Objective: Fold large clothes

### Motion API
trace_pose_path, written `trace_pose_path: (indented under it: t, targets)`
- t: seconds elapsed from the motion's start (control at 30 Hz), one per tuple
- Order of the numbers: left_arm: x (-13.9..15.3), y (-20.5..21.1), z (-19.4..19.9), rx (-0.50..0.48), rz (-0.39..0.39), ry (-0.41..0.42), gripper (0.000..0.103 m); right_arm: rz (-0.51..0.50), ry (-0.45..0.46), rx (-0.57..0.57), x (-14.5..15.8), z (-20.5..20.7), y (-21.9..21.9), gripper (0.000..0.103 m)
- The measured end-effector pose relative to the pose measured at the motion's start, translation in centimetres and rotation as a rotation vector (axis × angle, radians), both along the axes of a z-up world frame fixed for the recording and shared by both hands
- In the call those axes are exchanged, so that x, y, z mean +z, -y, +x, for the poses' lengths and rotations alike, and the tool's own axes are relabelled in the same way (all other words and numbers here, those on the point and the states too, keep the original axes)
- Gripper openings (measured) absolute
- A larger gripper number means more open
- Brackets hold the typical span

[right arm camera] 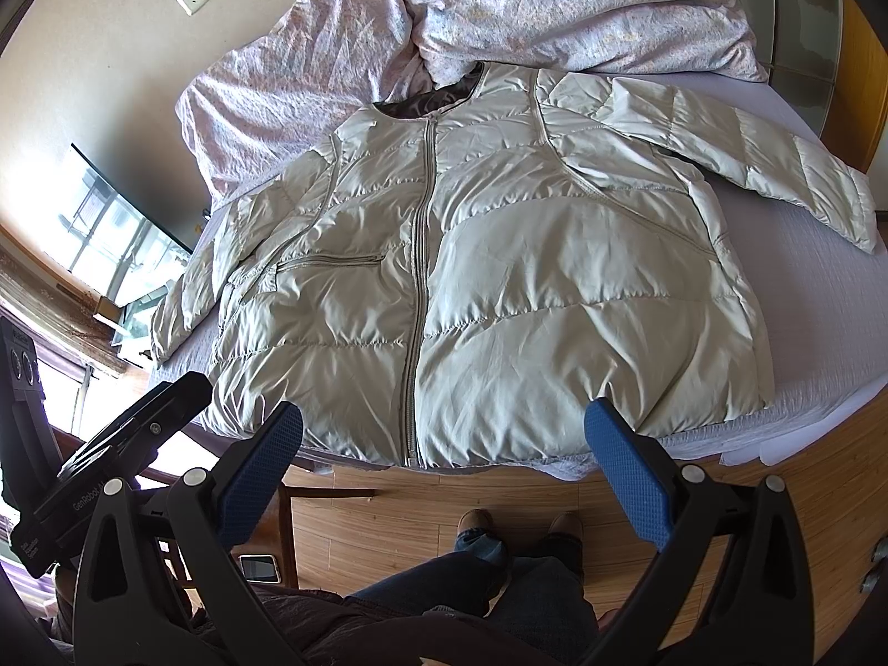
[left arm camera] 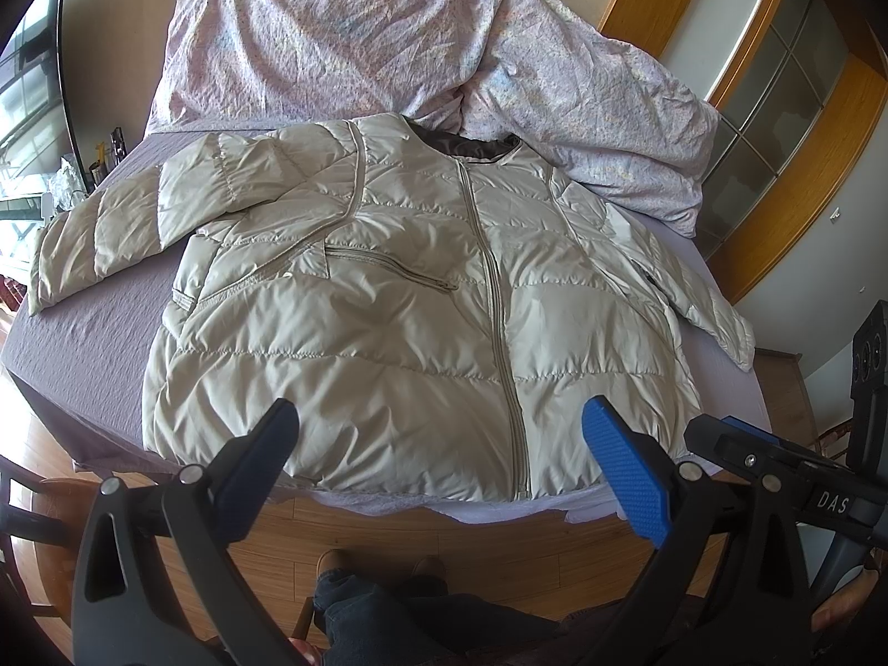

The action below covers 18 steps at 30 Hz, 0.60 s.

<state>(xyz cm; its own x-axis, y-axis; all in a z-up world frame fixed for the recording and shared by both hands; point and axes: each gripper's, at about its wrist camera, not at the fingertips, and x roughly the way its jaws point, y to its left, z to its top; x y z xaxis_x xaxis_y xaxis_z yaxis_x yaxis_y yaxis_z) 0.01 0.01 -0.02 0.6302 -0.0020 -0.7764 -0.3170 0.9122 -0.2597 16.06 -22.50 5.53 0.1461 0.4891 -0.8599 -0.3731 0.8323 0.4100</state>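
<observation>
Both grippers hung with fingers spread wide and gripped nothing: the left gripper (left arm camera: 441, 433) and the right gripper (right arm camera: 444, 433) each hovered over the near hem of the jacket (left arm camera: 422, 305). The jacket lay face up and zipped on the bed (left arm camera: 100, 344), its collar toward the rumpled duvet (left arm camera: 333, 50). The left sleeve (left arm camera: 111, 222) stretched out sideways; the right sleeve (right arm camera: 749, 161) angled off to the bed's edge. The likely trouble was the fabric: slick, puffy quilting could slip from a shallow pinch, spring back open after a fold, or slide off the near edge onto the floor (left arm camera: 472, 544).
</observation>
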Motion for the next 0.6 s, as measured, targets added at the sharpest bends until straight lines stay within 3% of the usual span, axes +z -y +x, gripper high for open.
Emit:
trace_pose_path:
  t: [0.6]
  targets:
    - [-0.01, -0.03, 0.02, 0.005, 0.005, 0.0, 0.101, 0.01, 0.0, -0.016, -0.3, 0.65, 0.1, 0.102]
